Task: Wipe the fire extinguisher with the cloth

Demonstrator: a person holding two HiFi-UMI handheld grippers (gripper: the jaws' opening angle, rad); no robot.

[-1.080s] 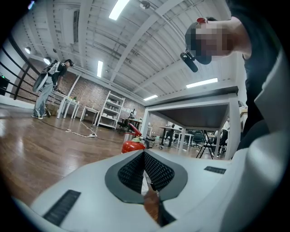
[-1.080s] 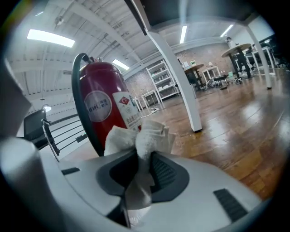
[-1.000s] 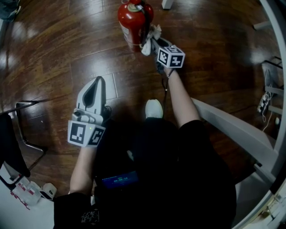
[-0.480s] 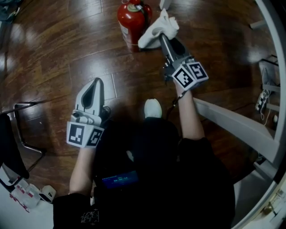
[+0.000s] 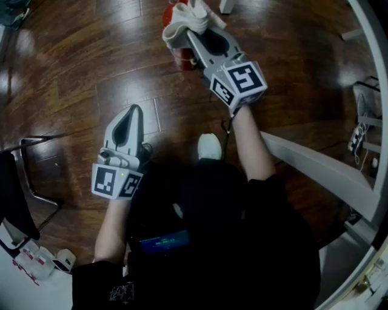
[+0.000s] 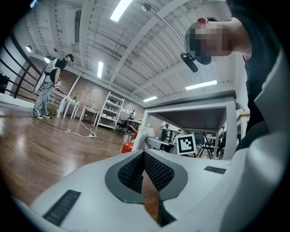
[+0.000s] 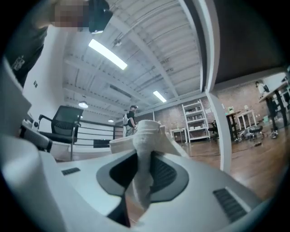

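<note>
Your right claw (image 5: 182, 35) is clamped on the white cloth (image 5: 187, 14) over the red fire extinguisher (image 5: 184, 57) standing on the wooden floor (image 5: 73, 72), your left claw (image 5: 130, 115) closed, empty and well apart, so a hard sideways wipe could topple the unbraced cylinder.

Dark wood floor (image 5: 73, 66), red fire extinguisher (image 5: 180, 56) upright, metal chair frame (image 5: 31, 177) left

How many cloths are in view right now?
1. The cloth is clamped in the right gripper, hiding most of the extinguisher in the head view. No other shows.
</note>
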